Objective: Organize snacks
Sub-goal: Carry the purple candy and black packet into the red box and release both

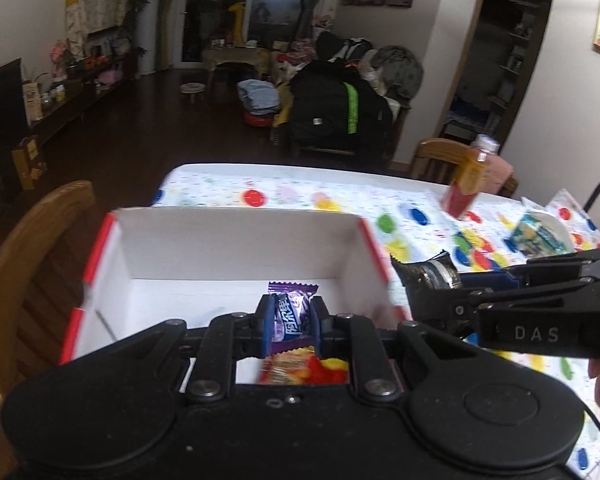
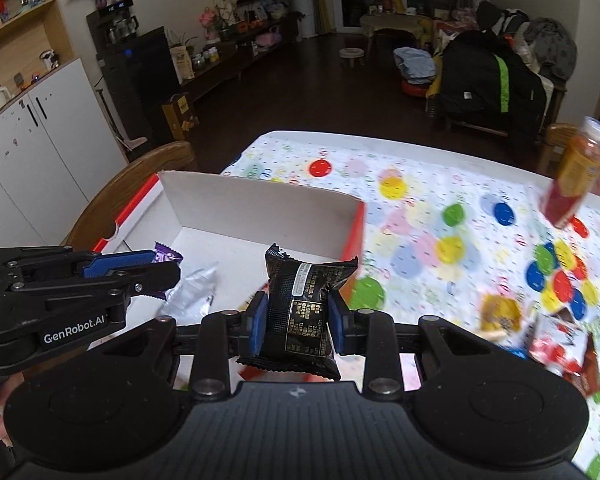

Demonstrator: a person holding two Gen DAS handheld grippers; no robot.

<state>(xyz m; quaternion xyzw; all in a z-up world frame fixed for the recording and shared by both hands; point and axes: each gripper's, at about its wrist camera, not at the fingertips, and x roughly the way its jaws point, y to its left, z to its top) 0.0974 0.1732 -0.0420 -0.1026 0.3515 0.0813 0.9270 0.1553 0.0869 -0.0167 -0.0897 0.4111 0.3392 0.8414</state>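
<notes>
1. The left gripper (image 1: pixel 293 322) is clenched on a purple candy packet (image 1: pixel 291 312), its blue pads pressing the wrapper from both sides, the packet's crimped top edge sticking out ahead of the fingertips.
2. Below and ahead of this claw lies the open white box (image 1: pixel 236 240) with red edges; the packet hangs over the box's interior. Just under the claw, an orange-and-yellow snack wrapper (image 1: pixel 304 368) lies on the box floor.
3. The right gripper (image 2: pixel 296 316) is clamped on a black snack packet (image 2: pixel 304 308), held upright between the blue pads, label facing the camera.
4. To this claw's left, the left gripper holds the purple packet over the box, with a silver wrapper (image 2: pixel 192 292) lying beneath it.
5. To the right claw's right, loose snacks (image 2: pixel 540 340) are scattered on the polka-dot tablecloth (image 2: pixel 420 200); further ahead on the right stands a blurred orange bottle (image 2: pixel 576 172).
</notes>
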